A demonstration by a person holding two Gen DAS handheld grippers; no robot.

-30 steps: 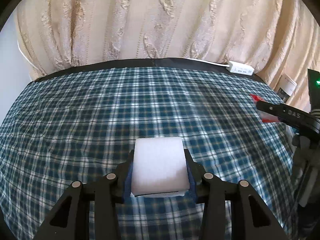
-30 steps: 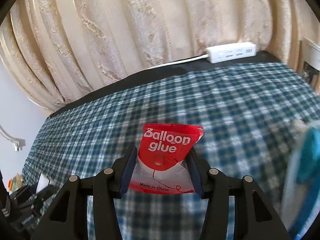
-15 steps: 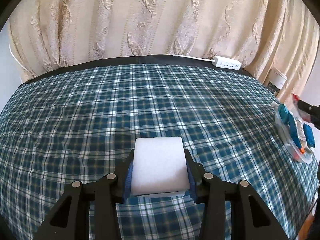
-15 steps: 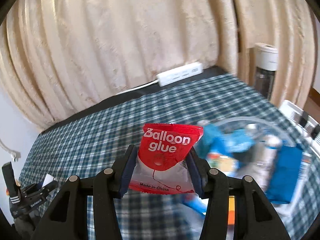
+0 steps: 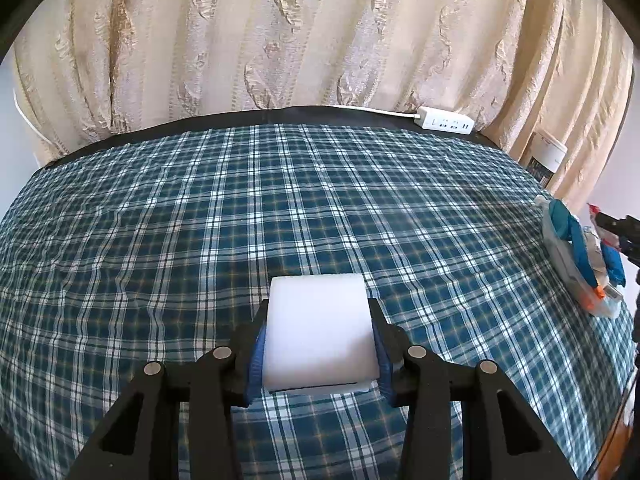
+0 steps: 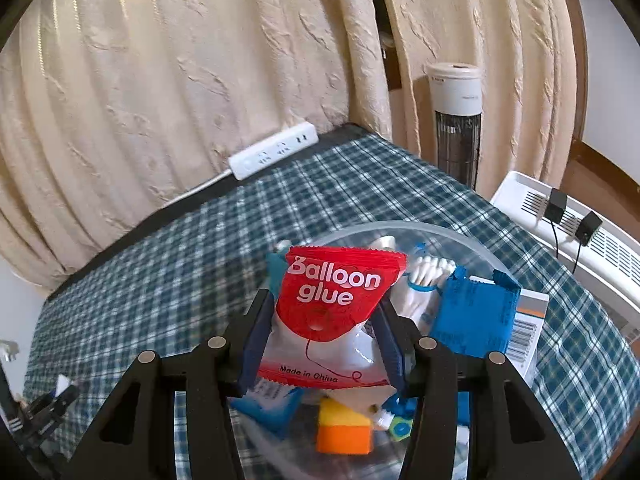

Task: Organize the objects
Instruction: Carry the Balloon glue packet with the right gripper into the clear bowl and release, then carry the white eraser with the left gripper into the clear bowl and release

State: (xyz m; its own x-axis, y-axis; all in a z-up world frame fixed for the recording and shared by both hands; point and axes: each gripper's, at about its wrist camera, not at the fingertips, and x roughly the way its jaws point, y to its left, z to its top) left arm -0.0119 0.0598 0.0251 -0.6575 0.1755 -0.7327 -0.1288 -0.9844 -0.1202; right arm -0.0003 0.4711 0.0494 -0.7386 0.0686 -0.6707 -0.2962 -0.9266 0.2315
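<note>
Your right tool (image 6: 326,328) is clamped on a red "Balloon glue" packet (image 6: 336,300), holding it above a clear plastic bowl (image 6: 404,229) crowded with blue packets, cotton swabs and a yellow-and-orange sponge (image 6: 344,428). Your left tool (image 5: 318,344) is clamped on a white foam block (image 5: 318,332) over the near middle of the desk's blue plaid cloth (image 5: 240,208), well apart from that bowl at the right edge. At the far edge, a white power strip (image 5: 446,122) lies before cream curtains (image 5: 280,40).
</note>
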